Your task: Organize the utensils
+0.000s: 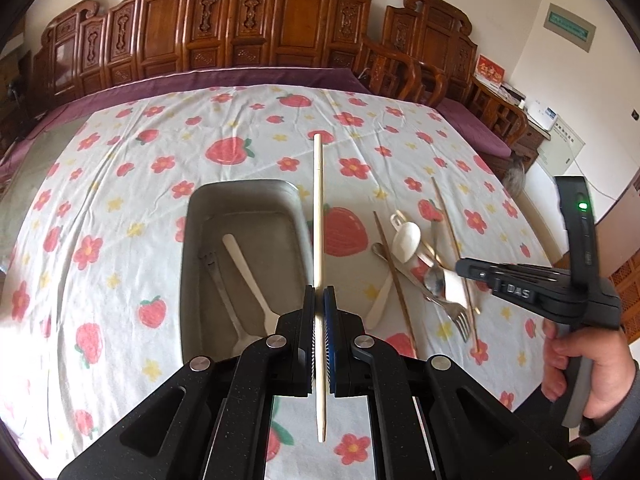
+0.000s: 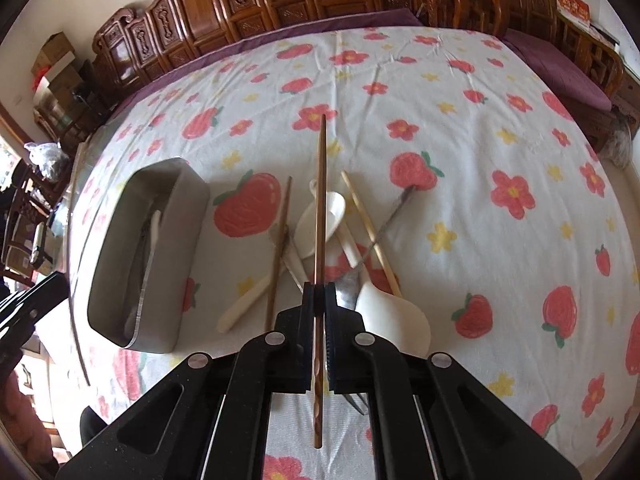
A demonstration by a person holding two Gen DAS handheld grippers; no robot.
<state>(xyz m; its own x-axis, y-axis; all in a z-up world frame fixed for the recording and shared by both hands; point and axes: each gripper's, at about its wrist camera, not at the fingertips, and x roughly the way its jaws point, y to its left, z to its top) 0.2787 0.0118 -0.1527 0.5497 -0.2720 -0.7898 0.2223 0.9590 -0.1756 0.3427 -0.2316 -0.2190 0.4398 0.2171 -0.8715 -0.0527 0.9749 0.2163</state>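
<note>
Carved wooden screen (image 1: 240,28) behind a desk under a strawberry-print cloth (image 1: 120,168).

Left wrist view: left gripper (image 1: 319,316) has its jaws closed on a pale chopstick (image 1: 318,216), which points forward just right of the metal tray (image 1: 188,280). The tray holds a fork (image 1: 218,280) and a white spoon (image 1: 250,280). To the right lies a loose pile of utensils (image 1: 424,268) on the cloth; the right gripper (image 1: 472,276) reaches over that pile, held by a hand (image 1: 588,368).

Right wrist view: right gripper (image 2: 319,312) has its jaws closed on a dark brown chopstick (image 2: 320,208), lifted over the pile (image 2: 340,240). Metal tray (image 2: 160,264) sits to the left, apart from the pile.
</note>
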